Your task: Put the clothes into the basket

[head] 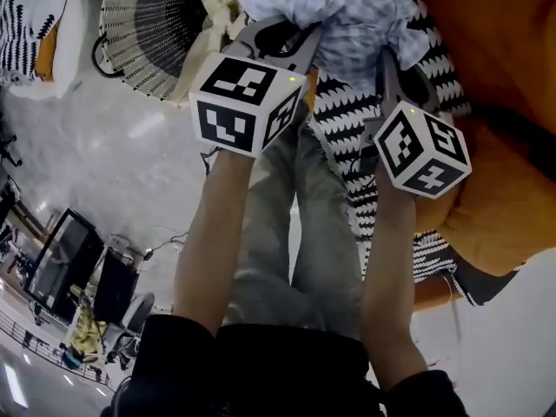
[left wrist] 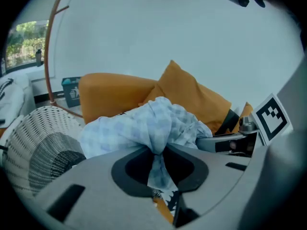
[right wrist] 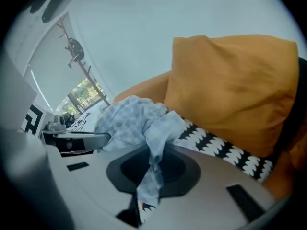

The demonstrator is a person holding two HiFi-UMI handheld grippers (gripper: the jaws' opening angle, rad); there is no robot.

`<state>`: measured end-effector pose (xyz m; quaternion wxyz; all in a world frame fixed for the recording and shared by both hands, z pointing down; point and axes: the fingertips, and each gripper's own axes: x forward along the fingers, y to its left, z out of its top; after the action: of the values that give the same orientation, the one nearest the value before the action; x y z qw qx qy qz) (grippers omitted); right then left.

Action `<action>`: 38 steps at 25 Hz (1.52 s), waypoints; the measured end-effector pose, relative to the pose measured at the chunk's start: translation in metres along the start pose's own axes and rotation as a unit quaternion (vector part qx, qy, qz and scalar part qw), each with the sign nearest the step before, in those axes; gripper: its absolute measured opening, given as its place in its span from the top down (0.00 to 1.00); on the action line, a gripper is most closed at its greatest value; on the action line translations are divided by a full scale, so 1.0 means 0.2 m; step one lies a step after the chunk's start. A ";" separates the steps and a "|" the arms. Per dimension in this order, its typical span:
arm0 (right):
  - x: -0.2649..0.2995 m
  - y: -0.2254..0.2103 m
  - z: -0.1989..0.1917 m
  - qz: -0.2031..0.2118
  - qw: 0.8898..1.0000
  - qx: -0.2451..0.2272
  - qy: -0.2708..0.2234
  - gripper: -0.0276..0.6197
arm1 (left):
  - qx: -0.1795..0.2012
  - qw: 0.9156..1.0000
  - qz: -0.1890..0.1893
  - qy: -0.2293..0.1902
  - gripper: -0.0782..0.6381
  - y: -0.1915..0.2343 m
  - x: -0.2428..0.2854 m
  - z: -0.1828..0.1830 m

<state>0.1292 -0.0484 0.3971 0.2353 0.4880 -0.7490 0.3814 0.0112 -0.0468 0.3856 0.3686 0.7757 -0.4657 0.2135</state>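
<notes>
Forearms [head: 213, 241] in dark sleeves [head: 182, 363] fill the bottom of the head view, each ending in a marker cube [head: 243, 102]. Just past the cubes, the left hand-held gripper [left wrist: 156, 152] and the right hand-held gripper [right wrist: 152, 159] each have their jaws drawn narrow onto a fold of the same cloth [head: 347, 7], a pale blue checked garment. In both gripper views a twist of it runs down through the gap between the jaws, while the bulk bunches just beyond the tips and spans from one gripper to the other. It hangs over the black-and-white throw [head: 347, 120] beside the orange cushion [right wrist: 230, 90]; I judge it lifted off the throw, though its far folds are hard to trace. The step in hand looks like the carry to the basket [head: 152, 24], which sits near the left hand-held gripper, off to the left in the head view. To do it well, both pinches should stay firm and the hands should travel together, so the cloth neither stretches nor slips. It should ride high enough for trailing folds to clear the wicker rim, and be let go only once the bundle is over the opening.
</notes>
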 end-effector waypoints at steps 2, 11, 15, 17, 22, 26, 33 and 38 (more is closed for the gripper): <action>0.04 0.17 0.02 0.025 0.999 -0.025 0.002 0.89 | -0.018 0.999 0.024 -0.020 0.81 0.12 -0.15 0.00; 0.22 0.93 -0.16 0.110 0.987 -0.112 0.032 0.89 | -0.102 0.986 0.112 -0.065 0.81 0.65 -0.72 -0.31; 0.23 1.27 -0.19 0.135 0.979 -0.142 0.047 0.89 | -0.134 0.978 0.139 -0.078 0.80 0.84 -0.99 -0.38; 0.28 1.40 -0.23 0.148 0.975 -0.155 0.054 0.89 | -0.149 0.973 0.157 -0.083 0.81 0.95 -1.07 -0.42; 0.36 1.60 -0.23 0.152 0.970 -0.180 0.056 0.89 | -0.173 0.966 0.170 -0.093 0.80 1.12 -1.18 -0.44; 0.38 1.69 -0.20 0.148 0.969 -0.187 0.058 0.66 | -0.194 0.961 0.179 -0.085 0.67 1.20 -1.24 -0.46; 0.42 1.51 -0.25 0.144 0.973 -0.172 0.057 0.64 | -0.198 0.958 0.189 -0.079 0.65 1.12 -1.10 -0.55; 0.36 1.51 -0.28 0.138 0.975 -0.166 0.054 0.68 | -0.199 0.958 0.182 -0.100 0.67 1.09 -1.16 -0.53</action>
<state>-0.1770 0.0263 0.3802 0.2983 0.3128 -0.8480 0.3068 -0.2902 0.1015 0.3784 0.4219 0.6058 -0.6669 0.1009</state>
